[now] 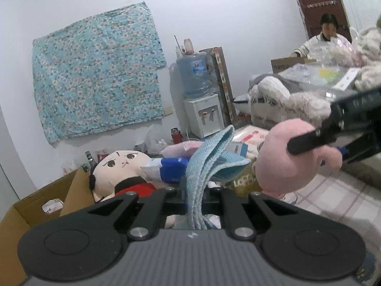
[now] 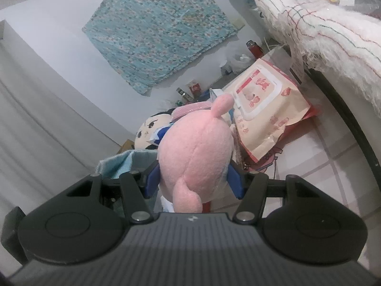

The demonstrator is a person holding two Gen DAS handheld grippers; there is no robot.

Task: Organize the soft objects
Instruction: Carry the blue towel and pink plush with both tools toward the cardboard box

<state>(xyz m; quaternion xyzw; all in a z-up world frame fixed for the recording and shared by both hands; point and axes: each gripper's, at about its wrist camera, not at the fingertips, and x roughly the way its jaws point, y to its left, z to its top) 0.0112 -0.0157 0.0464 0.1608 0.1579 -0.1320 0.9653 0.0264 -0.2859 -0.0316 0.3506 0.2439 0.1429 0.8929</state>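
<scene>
My left gripper (image 1: 194,190) is shut on a folded light-blue towel (image 1: 209,162) that sticks up between its fingers. My right gripper (image 2: 194,178) is shut on a pink plush toy (image 2: 195,152), its blue pads (image 2: 152,181) pressing both sides. In the left wrist view the pink plush (image 1: 290,157) hangs at the right, held by the right gripper (image 1: 309,140), close beside the towel. The towel's corner (image 2: 116,164) shows at the left in the right wrist view. A big-headed doll in red (image 1: 119,169) lies in a cardboard box (image 1: 28,212) below.
A wet-wipes pack (image 2: 264,109) lies on the tiled floor (image 1: 333,197). A fluffy white blanket (image 2: 328,31) drapes over furniture at the right. A water dispenser (image 1: 202,100) stands by the wall with a floral cloth (image 1: 95,71). A person (image 1: 323,40) sits at the back.
</scene>
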